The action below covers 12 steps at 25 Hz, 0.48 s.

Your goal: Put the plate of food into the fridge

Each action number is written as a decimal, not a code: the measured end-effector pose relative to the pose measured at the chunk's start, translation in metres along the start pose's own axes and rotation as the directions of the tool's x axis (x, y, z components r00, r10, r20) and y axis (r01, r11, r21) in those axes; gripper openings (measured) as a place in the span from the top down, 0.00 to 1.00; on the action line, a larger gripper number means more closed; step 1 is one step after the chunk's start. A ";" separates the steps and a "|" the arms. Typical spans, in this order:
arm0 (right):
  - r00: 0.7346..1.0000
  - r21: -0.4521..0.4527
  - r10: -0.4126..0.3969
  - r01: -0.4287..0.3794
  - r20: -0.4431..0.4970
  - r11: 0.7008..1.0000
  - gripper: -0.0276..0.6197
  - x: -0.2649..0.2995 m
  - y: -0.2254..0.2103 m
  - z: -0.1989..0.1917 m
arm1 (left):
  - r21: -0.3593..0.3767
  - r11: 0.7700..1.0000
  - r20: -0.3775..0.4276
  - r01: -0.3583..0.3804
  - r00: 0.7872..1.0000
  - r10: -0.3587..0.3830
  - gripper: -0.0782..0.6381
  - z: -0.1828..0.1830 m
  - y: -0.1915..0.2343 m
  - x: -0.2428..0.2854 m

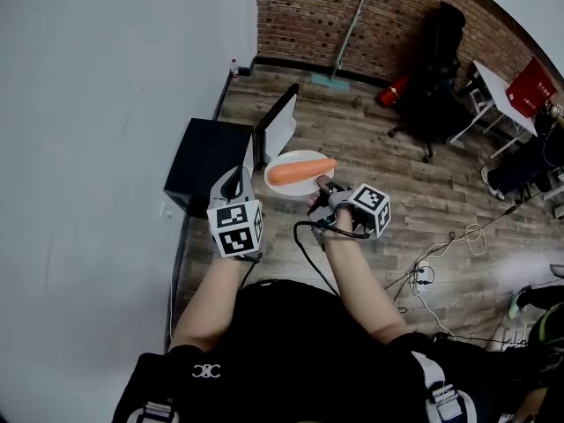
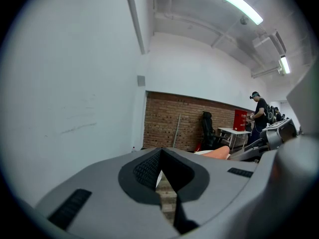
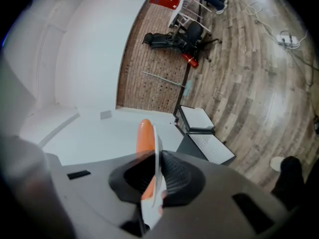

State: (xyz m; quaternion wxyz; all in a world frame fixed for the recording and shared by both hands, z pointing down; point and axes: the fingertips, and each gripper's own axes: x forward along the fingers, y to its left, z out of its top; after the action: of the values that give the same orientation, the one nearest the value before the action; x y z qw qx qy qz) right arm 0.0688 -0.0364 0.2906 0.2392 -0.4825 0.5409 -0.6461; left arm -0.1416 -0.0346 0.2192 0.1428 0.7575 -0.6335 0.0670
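A white plate [image 1: 284,181] carries a long orange piece of food [image 1: 301,171]. My right gripper [image 1: 319,184] is shut on the plate's near rim and holds it level above the wooden floor. In the right gripper view the plate's edge [image 3: 155,169] runs between the pads, with the orange food [image 3: 144,136] on top. A small black fridge [image 1: 207,159] stands against the white wall, just left of the plate. Its door [image 1: 278,123] is swung open and shows a white inside. My left gripper [image 1: 236,176] hovers over the fridge's near right corner, shut and holding nothing.
A black office chair [image 1: 437,73], a white table [image 1: 495,88] and a red thing [image 1: 531,85] stand at the back right by the brick wall. A broom [image 1: 348,35] leans there. Cables [image 1: 441,256] lie on the floor at right. A person [image 2: 259,114] stands far off.
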 end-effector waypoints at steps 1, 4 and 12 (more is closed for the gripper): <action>1.000 -0.005 0.001 -0.001 0.002 1.000 0.90 0.001 -0.001 0.001 | -0.001 1.000 0.003 0.002 1.000 -0.002 0.90 -0.002 0.000 0.001; 1.000 -0.004 0.009 -0.009 -0.003 1.000 0.90 0.002 -0.002 0.001 | -0.008 1.000 0.005 0.008 1.000 -0.008 0.90 -0.006 0.000 0.003; 1.000 -0.001 -0.014 0.014 0.019 1.000 0.90 0.006 -0.016 0.007 | -0.027 0.999 -0.021 0.038 0.999 -0.039 0.90 -0.020 0.001 0.023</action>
State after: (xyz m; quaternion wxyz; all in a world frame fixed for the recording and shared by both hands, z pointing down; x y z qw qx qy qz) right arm 0.0761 -0.0400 0.3078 0.2394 -0.4924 0.5354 -0.6431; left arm -0.1366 -0.0503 0.2447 0.1608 0.7668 -0.6181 0.0639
